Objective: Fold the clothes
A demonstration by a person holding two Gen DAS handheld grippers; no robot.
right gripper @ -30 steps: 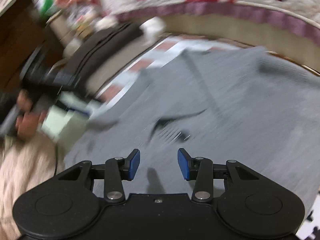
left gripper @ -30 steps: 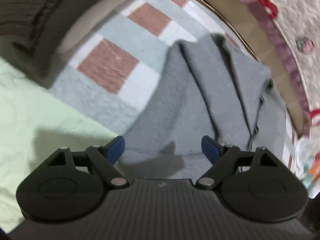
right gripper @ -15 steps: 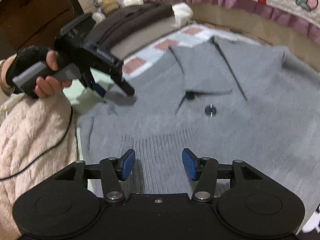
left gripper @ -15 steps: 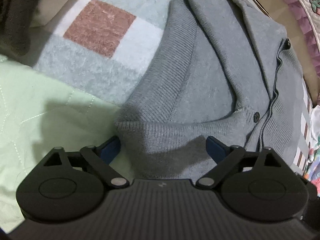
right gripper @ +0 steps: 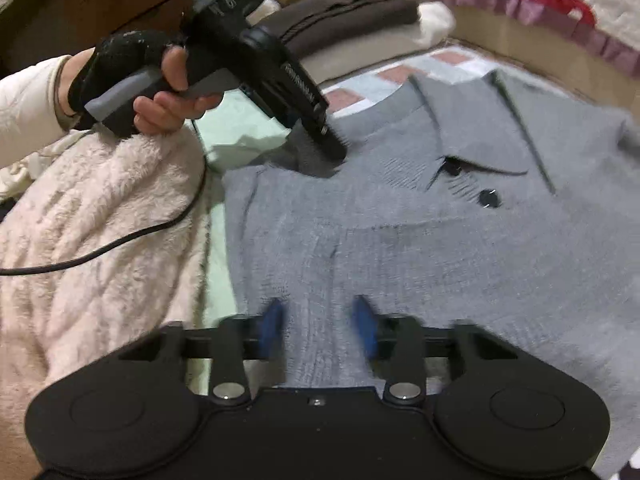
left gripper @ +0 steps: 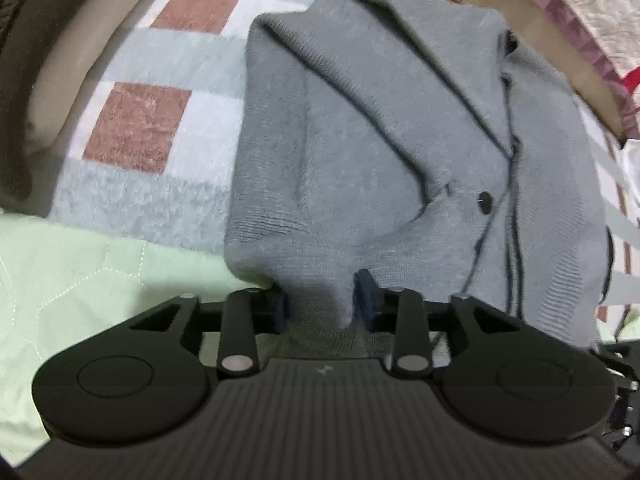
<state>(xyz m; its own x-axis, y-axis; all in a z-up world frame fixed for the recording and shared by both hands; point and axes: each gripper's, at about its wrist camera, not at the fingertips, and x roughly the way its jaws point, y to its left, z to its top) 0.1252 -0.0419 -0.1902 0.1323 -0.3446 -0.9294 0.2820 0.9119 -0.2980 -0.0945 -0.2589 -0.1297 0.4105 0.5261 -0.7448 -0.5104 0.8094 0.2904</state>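
Already the grey knitted button-front cardigan [right gripper: 460,240] lies spread on the chequered blue, white and brick-red fleece blanket [left gripper: 152,128], its ribbed hem hanging over the blanket's near edge onto the pale green quilted sheet [left gripper: 80,272] closest to me. Both sleeves look folded in across the chest, so I judge the side folds done; the lengthwise fold, hem up toward the collar, is what remains.

My left gripper [left gripper: 322,304] has just been closing, and in its own view a bunched ridge of the ribbed hem stands between the dark blue pads, which press on it from both sides: I read that as a pinch on the hem near the cardigan's left corner. My right gripper [right gripper: 318,326] has also just been closing over the hem further along; the knit lies between its blue pads, but the picture is blurred there and I cannot tell whether they bite yet.

From the right wrist I see my left hand [right gripper: 160,92] in its black fingerless glove driving the other tool down into the cloth. Beyond, a folded dark brown garment [right gripper: 348,12] rests at the blanket's far edge.
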